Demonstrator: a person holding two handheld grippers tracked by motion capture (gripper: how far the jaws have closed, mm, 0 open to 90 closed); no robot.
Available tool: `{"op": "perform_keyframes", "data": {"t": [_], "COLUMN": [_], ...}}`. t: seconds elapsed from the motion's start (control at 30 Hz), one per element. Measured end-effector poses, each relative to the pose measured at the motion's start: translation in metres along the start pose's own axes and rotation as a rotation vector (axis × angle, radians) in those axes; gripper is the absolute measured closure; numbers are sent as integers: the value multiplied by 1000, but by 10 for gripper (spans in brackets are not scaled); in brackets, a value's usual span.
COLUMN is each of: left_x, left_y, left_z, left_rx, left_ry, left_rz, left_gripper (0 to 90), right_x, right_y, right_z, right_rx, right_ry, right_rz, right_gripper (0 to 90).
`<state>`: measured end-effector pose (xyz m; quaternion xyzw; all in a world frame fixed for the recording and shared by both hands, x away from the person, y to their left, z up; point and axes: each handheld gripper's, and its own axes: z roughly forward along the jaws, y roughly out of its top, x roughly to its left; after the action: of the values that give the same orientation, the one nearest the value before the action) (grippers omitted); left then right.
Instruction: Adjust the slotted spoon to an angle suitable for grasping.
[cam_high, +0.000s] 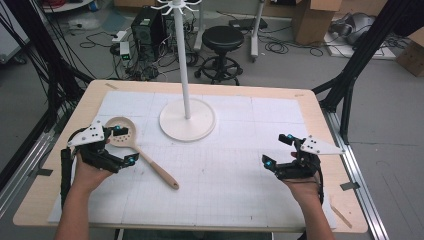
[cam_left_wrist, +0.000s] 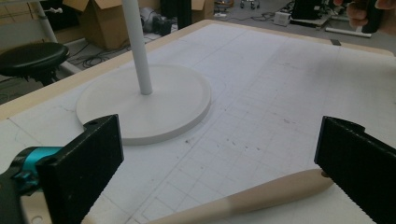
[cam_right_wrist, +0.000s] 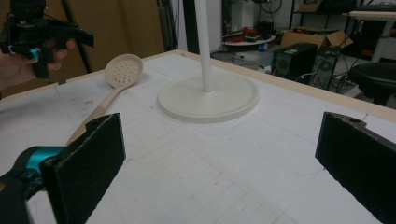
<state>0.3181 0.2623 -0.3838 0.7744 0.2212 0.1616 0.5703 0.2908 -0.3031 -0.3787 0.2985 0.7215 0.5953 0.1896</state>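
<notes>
We hold the left gripper (cam_high: 125, 145) released over the wooden spoon (cam_high: 137, 148); the white stand (cam_high: 187, 120) sits just beside; the right gripper (cam_high: 278, 151) is released, well apart on the desk (cam_high: 310, 107).

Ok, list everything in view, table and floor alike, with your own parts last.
slotted spoon: one, pale wood, on the mat beside the left gripper
stand: one, white, round base and pole, mid-table
mat: one, white with grid, covering the table
table: one, light wood rim
stool: one, black, on the floor behind the table
cardboard boxes: several, brown, on the floor at the back
left gripper: one, black, open, over the spoon
right gripper: one, black, open, over bare mat
</notes>
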Motion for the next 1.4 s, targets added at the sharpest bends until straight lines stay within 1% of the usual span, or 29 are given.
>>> {"op": "perform_keyframes", "data": {"t": [0.13,0.17,0.2,0.27,0.37,0.4,0.47,0.5,0.53,0.6,0.67,0.73,0.8,0.9,0.93,0.97,1.0,1.03,1.07,1.1,1.13,1.2,1.23,1.3,1.33,1.4], "left_x": [1,0,0,1,1,2,5,6,7,10,13,15,18,21,22,22,24,24,26,28,28,29,30,31,31,32], "left_y": [0,0,0,0,-1,-2,-3,-4,-5,-6,-10,-13,-16,-17,-18,-18,-18,-18,-18,-18,-18,-18,-18,-18,-19,-22], "left_z": [1,1,1,0,3,3,4,5,6,9,13,19,25,32,33,33,36,36,38,40,40,43,45,48,51,53], "left_rx": [7,7,8,3,23,29,40,45,60,97,136,199,241,275,290,290,315,315,325,343,343,366,388,407,435,462], "left_ry": [6,7,14,17,37,45,30,30,39,67,84,129,137,153,157,157,157,157,160,158,158,164,163,167,184,194], "left_rz": [-2,-1,2,-1,1,3,6,0,2,1,-7,-9,-11,-21,-21,-21,-32,-32,-38,-46,-46,-55,-55,-53,-54,-57], "left_gripper": [17,17,17,17,18,46,216,294,343,371,457,496,547,623,632,648,699,723,723,766,785,795,820,851,876,890], "right_x": [0,0,1,1,2,2,2,2,2,2,1,1,1,1,1,1,1,1,1,1,1,2,1,2,2,2], "right_y": [-1,-1,-1,-2,-2,-2,-2,-2,-2,-2,-3,-3,-4,-4,-4,-4,-4,-4,-4,-4,-4,-5,-5,-5,-5,-5], "right_z": [1,1,1,0,0,0,0,1,1,1,1,1,1,1,1,1,0,0,0,0,0,1,1,2,2,1], "right_rx": [7,10,14,9,10,11,12,12,13,13,12,17,19,19,21,21,20,20,21,24,24,27,29,32,38,36], "right_ry": [2,1,1,-4,-5,-5,-7,-9,-8,-9,-8,-7,-5,-7,-9,-9,-11,-11,-9,-10,-10,-9,-11,-10,-13,-13], "right_rz": [3,-6,-2,-4,-2,-2,-1,-3,-1,-3,-1,1,0,-4,2,2,0,0,1,-3,-3,-1,-5,-9,-13,-11], "right_gripper": [6,6,6,6,6,6,6,6,6,6,6,6,6,6,6,6,6,6,6,6,6,6,6,6,6,6]}}
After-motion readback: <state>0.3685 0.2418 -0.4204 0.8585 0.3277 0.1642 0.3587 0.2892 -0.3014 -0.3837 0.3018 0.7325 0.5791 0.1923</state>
